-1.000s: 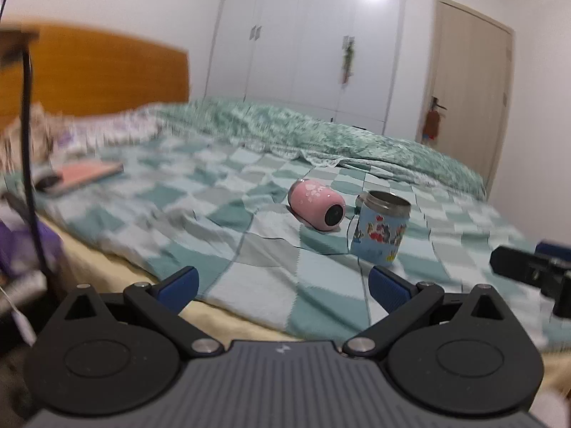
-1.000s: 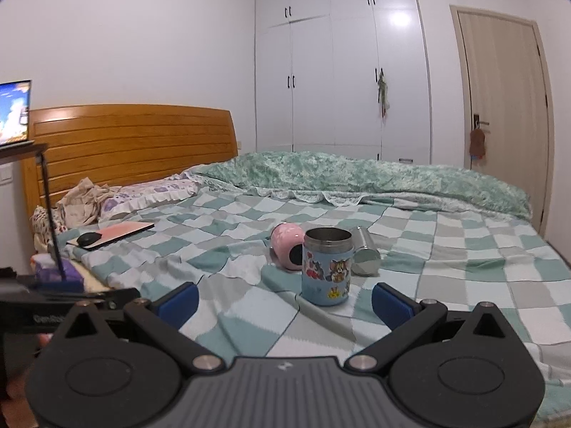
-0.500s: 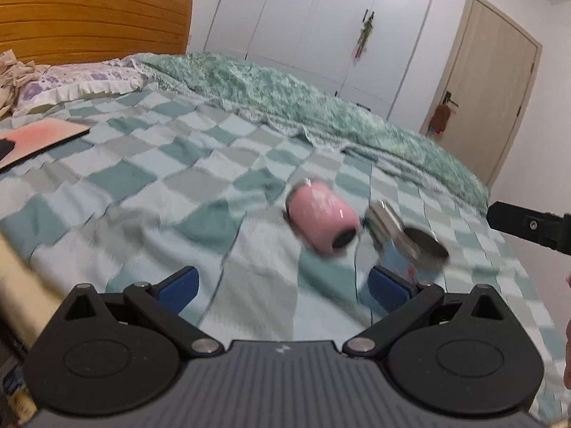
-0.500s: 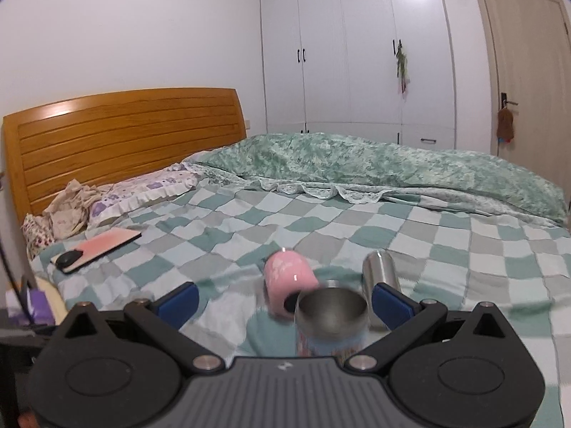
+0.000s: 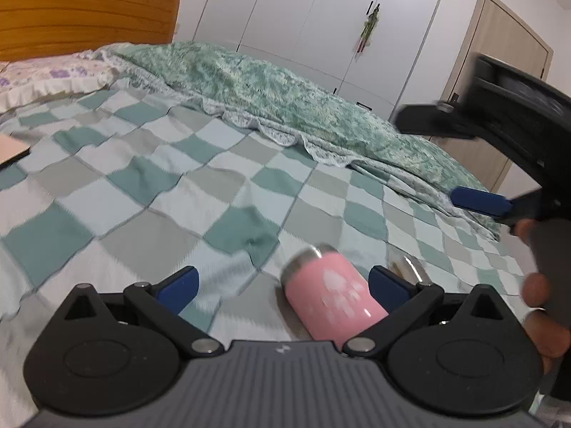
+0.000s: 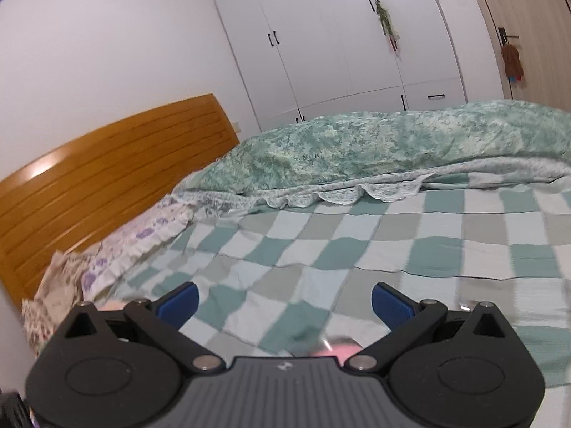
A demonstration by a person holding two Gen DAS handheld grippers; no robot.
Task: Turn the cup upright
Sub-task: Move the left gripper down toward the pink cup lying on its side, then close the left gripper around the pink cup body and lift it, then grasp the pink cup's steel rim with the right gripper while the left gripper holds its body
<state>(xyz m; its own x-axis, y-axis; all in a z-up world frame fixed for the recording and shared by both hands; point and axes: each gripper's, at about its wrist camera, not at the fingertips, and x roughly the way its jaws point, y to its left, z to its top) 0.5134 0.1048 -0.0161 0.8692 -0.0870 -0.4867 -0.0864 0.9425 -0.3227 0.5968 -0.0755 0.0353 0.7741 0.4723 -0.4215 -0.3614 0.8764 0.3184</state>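
A pink cup (image 5: pixel 332 299) with a white paw print lies on its side on the checked bedspread (image 5: pixel 160 185), its steel base end pointing away from me. My left gripper (image 5: pixel 283 283) is open and the cup lies between its fingers, close to the right finger. A steel cup (image 5: pixel 408 267) lies just behind that right finger, mostly hidden. My right gripper (image 6: pixel 283 301) is open and empty above the bed; a blurred bit of the pink cup (image 6: pixel 337 347) shows at its base. The right gripper also shows in the left wrist view (image 5: pixel 478 203).
A folded green quilt (image 5: pixel 267 85) lies across the far side of the bed. A wooden headboard (image 6: pixel 100 178) and pillows (image 6: pixel 135 242) are at the left. White wardrobes (image 6: pixel 339 46) and a door (image 5: pixel 499 71) stand behind.
Both grippers moved forward and down over the bed. The pink cup now lies between my left fingers. The cartoon-printed cup has dropped out of both views. The right gripper swung left.
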